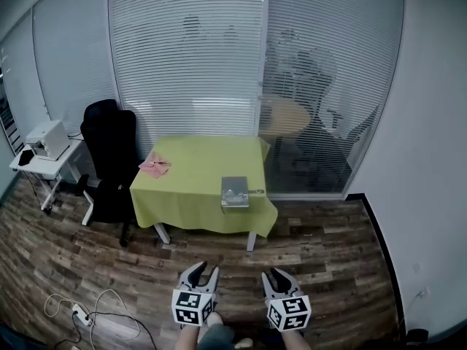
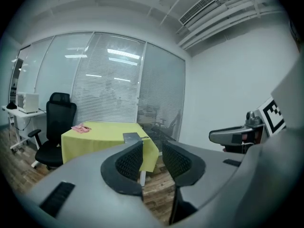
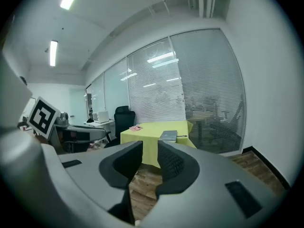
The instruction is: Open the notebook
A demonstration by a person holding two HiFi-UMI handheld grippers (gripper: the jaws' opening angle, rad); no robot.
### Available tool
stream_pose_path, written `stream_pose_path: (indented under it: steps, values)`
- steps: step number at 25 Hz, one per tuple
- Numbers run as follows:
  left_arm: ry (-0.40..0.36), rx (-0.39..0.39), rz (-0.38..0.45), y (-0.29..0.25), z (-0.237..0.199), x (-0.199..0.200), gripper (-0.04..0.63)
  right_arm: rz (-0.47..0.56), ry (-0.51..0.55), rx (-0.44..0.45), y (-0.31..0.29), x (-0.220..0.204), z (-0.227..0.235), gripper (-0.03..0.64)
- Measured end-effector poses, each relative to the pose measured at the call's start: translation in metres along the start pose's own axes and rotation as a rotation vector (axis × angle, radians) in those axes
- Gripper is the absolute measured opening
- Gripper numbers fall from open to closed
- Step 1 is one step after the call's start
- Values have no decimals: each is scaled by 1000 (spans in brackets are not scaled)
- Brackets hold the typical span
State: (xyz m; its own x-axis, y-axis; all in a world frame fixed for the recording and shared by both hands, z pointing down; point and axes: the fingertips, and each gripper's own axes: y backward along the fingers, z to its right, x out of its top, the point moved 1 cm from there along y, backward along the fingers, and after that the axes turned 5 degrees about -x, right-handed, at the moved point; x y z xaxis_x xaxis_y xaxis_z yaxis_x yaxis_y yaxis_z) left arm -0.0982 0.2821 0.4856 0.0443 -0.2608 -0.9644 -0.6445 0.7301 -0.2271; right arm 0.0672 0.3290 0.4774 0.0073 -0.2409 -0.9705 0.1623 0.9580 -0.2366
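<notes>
A glass-walled office with slatted blinds and a wood-plank floor held a worktop (image 1: 197, 177) draped in yellow-green cloth. The closed grey rectangular notebook (image 1: 235, 192) lay flat near the worktop's front right corner. Its long axis ran away from the person, with one short edge toward them; the spine side could not be told. It probably sat by that edge for easy reach. A crumpled pink item (image 1: 155, 165) lay well apart to the left, beside a black office chair (image 1: 109, 148). The left gripper (image 1: 206, 270) and right gripper (image 1: 274, 273) hung well short of the worktop, fingers partly spread and empty, seemingly readied for the approach.
</notes>
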Motion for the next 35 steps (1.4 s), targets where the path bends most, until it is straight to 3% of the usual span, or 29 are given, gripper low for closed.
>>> stream_pose_path:
  steps: [8, 13, 19, 26, 35]
  values:
    - [-44, 9, -64, -27, -2, -11, 152, -47, -2, 39, -13, -5, 10, 120]
    - [7, 2, -76, -63, -14, -13, 170, -104, 21, 44, -44, -16, 29, 107]
    - [19, 1, -131, -132, -48, -18, 184, -143, 14, 86, -113, -23, 55, 91]
    - [26, -27, -218, -223, -95, -20, 184, -211, -31, 55, -205, -25, 91, 78]
    - [-9, -78, -328, -311, -151, -32, 183, -279, -50, 49, -307, -22, 116, 146]
